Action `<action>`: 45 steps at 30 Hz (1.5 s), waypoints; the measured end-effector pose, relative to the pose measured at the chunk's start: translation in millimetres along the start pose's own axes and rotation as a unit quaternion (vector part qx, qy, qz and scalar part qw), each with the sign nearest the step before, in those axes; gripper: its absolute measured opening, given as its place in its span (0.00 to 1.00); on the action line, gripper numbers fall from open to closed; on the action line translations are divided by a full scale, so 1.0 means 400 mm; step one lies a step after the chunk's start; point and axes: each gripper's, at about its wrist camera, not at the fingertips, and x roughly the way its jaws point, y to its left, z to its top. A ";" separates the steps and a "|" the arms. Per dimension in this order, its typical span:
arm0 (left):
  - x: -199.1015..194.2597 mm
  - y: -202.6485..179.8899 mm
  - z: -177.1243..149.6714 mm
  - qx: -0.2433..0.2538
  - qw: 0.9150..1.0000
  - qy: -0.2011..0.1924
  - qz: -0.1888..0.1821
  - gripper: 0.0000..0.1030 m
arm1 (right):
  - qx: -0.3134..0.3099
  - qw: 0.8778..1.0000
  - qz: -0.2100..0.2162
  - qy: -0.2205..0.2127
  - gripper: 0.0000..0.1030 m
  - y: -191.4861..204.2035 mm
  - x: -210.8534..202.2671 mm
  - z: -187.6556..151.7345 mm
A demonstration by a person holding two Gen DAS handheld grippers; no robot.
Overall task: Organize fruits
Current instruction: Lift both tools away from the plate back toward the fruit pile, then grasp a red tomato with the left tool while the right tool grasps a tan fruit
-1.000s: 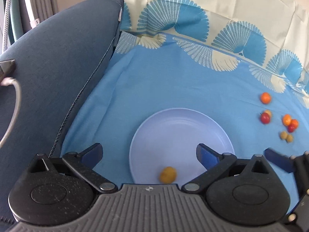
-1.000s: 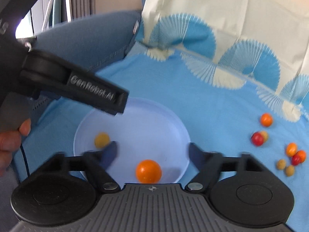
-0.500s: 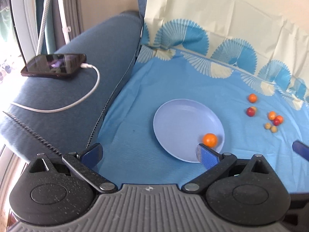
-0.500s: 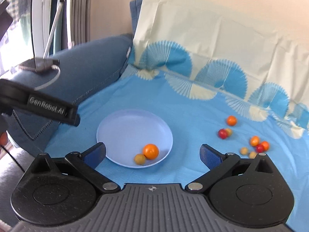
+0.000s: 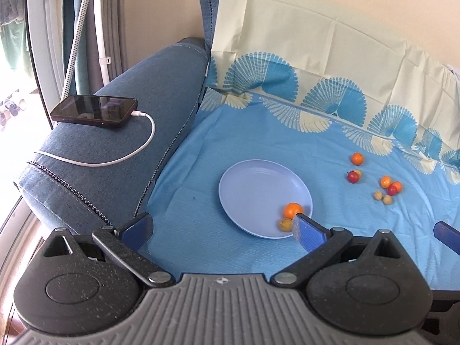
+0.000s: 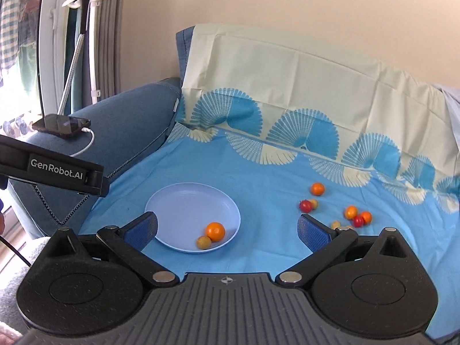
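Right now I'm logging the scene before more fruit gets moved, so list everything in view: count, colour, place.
Plate: one, pale blue, on the blue sheet.
Orange fruit on plate: one, orange, near the plate's front edge.
Yellow fruit on plate: one, dull yellow, touching the orange one.
Loose fruits: about eight, orange, red and yellow, scattered on the sheet right of the plate.
Sheet: one, blue with cream fan pattern, covering the sofa seat and back.
Sofa arm: one, dark blue, left of the sheet.
Phone: one, black, on the sofa arm.
Cable: one, white, plugged into the phone.
Left gripper: open, empty.
Right gripper: open, empty.
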 end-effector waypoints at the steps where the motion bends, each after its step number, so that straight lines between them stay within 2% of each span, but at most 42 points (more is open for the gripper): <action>1: -0.004 -0.003 -0.001 0.001 1.000 -0.001 -0.001 1.00 | 0.002 1.000 -0.001 -0.002 0.99 -0.003 -0.006 -0.001; 9: -0.026 -0.025 -0.005 0.013 1.000 -0.010 -0.009 1.00 | 0.017 1.000 -0.005 -0.006 0.99 -0.018 -0.025 -0.010; 33: 0.022 -0.049 0.015 0.017 1.000 0.005 -0.009 1.00 | 0.029 0.999 -0.016 0.010 0.99 -0.037 0.011 -0.015; 39: 0.079 -0.116 0.035 0.038 0.999 0.019 -0.010 1.00 | 0.063 0.997 -0.046 0.012 0.99 -0.107 0.045 -0.027; 45: 0.191 -0.255 0.085 0.061 0.997 0.035 -0.024 1.00 | 0.109 0.988 -0.110 0.016 0.99 -0.252 0.116 -0.054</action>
